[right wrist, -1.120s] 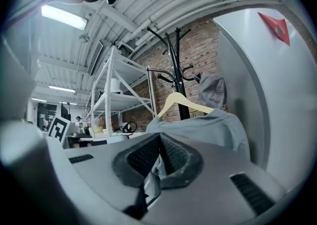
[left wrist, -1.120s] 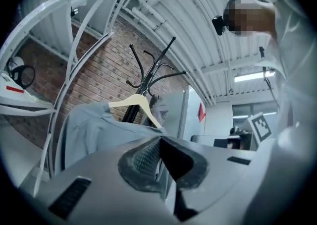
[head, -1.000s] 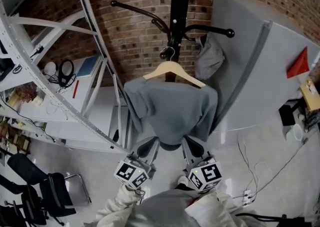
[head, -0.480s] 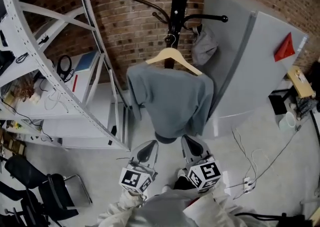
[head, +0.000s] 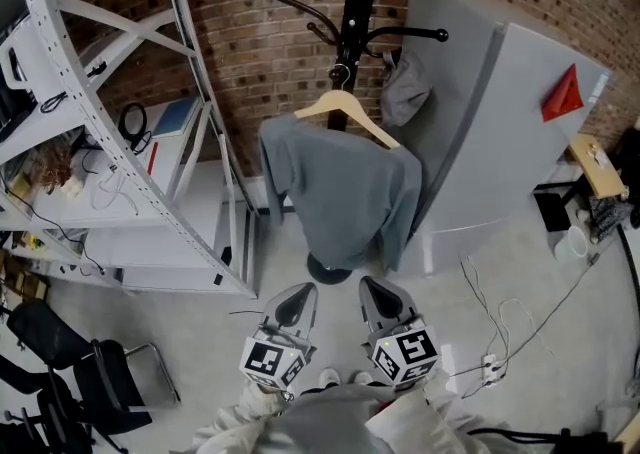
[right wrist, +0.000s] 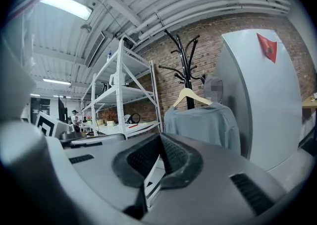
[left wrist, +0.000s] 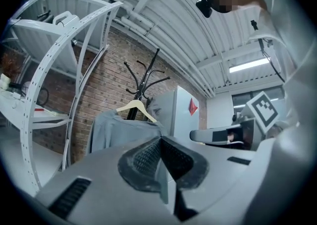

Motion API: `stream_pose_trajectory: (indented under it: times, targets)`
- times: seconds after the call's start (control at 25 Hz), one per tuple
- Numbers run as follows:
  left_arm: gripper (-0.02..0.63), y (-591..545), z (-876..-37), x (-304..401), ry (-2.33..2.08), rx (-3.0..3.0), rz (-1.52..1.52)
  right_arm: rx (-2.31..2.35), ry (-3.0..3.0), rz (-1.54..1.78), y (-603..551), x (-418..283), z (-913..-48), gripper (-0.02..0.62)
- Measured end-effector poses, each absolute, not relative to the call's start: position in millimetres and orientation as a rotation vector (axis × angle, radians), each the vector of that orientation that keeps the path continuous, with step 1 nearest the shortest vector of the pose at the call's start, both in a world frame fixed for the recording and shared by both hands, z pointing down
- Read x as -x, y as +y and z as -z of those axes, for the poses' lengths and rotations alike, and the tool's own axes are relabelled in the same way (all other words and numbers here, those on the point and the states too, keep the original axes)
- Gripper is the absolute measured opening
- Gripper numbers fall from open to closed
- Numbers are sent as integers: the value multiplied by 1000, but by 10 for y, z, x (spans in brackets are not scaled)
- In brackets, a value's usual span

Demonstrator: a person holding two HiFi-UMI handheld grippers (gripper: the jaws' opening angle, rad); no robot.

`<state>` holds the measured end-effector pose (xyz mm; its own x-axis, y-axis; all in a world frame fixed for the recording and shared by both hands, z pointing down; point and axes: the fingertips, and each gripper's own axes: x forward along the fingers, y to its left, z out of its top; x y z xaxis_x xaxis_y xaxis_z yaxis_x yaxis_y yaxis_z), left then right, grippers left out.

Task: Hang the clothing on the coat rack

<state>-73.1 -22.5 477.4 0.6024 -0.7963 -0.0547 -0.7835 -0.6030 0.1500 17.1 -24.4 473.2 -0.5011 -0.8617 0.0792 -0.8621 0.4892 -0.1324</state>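
Note:
A grey shirt [head: 345, 192] hangs on a wooden hanger [head: 345, 107] whose hook sits on the black coat rack [head: 358, 2] against the brick wall. Both grippers are below the shirt's hem, apart from it and pointing at it. My left gripper [head: 298, 297] is shut with nothing between its pads. My right gripper [head: 372, 287] is shut and empty too. In the left gripper view the shirt [left wrist: 116, 130] and hanger [left wrist: 136, 107] show beyond the closed jaws of the left gripper [left wrist: 161, 142]. The right gripper view shows the shirt [right wrist: 203, 122] past the right gripper [right wrist: 159, 140].
A white metal shelving unit [head: 120, 142] stands at the left. A grey cabinet [head: 500, 122] with a red triangle stands right of the rack. A grey cloth [head: 405, 92] hangs on another arm of the rack. Cables [head: 490, 302] lie on the floor at right, a black chair [head: 60, 382] at lower left.
Both grippers have drawn back from the shirt's hem, leaving a gap of floor between their tips and the shirt. The shirt stays on the rack.

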Motion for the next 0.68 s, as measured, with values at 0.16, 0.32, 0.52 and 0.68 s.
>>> stream_pose_trajectory:
  times: [0.16,0.32,0.52,0.68]
  targets:
    - [9,-221,-4694,554,-1363,-2723,158,-1559,-2717,-227,-243,-276,-4686,25]
    - [8,-222,-4730,379,-1373,-2748,133,-1535,-2735,-236,-242,-370,-4685,25]
    - [8,-236,-4780,229,-1359,-2756,118,-1506,-2739,-260,-242,-443,-4738,25]
    - [9,-254,-4829,181,-1360,-2732,94,-1496,-2737,-275,-275,-478,-4775,25]
